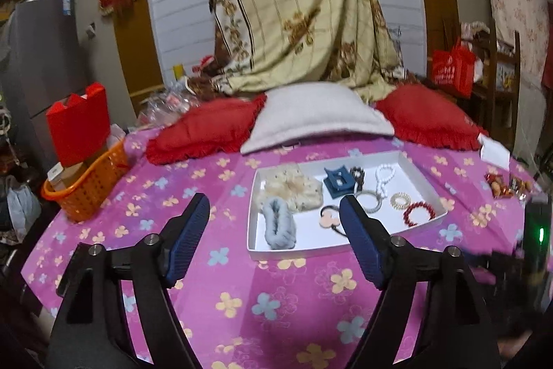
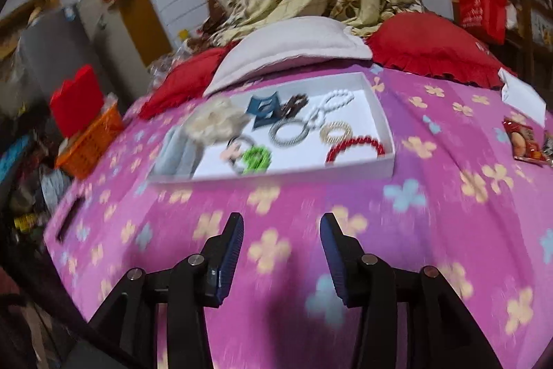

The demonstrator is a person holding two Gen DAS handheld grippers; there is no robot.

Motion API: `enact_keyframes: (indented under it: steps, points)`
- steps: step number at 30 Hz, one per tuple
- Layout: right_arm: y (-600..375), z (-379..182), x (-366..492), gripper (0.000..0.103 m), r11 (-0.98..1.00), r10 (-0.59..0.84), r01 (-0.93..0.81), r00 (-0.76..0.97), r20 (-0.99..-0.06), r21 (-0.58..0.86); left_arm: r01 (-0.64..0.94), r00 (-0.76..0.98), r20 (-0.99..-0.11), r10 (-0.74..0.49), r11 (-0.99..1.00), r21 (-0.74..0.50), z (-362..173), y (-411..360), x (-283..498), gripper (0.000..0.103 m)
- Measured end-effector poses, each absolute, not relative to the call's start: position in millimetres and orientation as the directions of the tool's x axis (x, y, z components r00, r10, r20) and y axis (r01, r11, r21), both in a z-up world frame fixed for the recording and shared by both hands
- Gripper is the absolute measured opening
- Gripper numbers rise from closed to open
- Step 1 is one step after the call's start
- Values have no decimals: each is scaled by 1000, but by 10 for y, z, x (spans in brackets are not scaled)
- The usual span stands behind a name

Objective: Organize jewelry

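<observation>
A white tray (image 1: 420, 175) lies on the pink flowered bedspread and also shows in the right wrist view (image 2: 378, 106). It holds a cream scrunchie (image 1: 293, 187), a grey scrunchie (image 1: 278, 227), a blue claw clip (image 1: 338, 182), white beads (image 1: 384, 177), a red bead bracelet (image 1: 419, 213) and a gold coil tie (image 1: 400, 200). A green hair tie (image 2: 255, 159) shows in the tray in the right wrist view. My left gripper (image 1: 274, 213) is open and empty above the tray's near left corner. My right gripper (image 2: 281, 230) is open and empty, short of the tray.
An orange basket (image 1: 91, 187) with a red box stands at the bed's left edge. Two red cushions (image 1: 204, 130) and a grey pillow (image 1: 318, 116) lie behind the tray. Small packets (image 2: 525, 142) and a white paper (image 2: 522, 95) lie at the right.
</observation>
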State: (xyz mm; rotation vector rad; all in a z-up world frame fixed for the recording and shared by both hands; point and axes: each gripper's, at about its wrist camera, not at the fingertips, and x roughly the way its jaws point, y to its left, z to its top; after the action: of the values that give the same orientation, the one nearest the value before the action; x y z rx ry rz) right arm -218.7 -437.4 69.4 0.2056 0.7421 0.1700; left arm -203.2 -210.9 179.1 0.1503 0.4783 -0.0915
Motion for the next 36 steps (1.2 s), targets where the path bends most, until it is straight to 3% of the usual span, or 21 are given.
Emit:
enact_keyframes:
  steps: [6, 15, 22, 27, 36]
  points:
    - [-4303, 909, -2477, 44, 968, 213, -75, 748, -629, 239, 68, 926, -377, -33, 994, 81, 1980, -1929, -2327, 86]
    - [-4091, 1149, -2751, 46, 969, 215, -96, 774, -596, 226, 34, 959, -282, 1, 993, 117, 2155, -1723, -2732, 86]
    - [-3962, 1214, -2913, 56, 967, 233, -120, 774, -589, 225, 16, 954, -299, 21, 993, 121, 2113, -1619, -2902, 86]
    - [-3871, 1232, -2897, 57, 960, 261, -140, 758, -597, 241, 24, 962, -273, -7, 998, 58, 2067, -1498, -3093, 87]
    - [-3838, 1036, -2892, 57, 940, 274, -71, 737, -618, 333, 10, 931, -364, 20, 997, 80, 1943, -1349, -3189, 87]
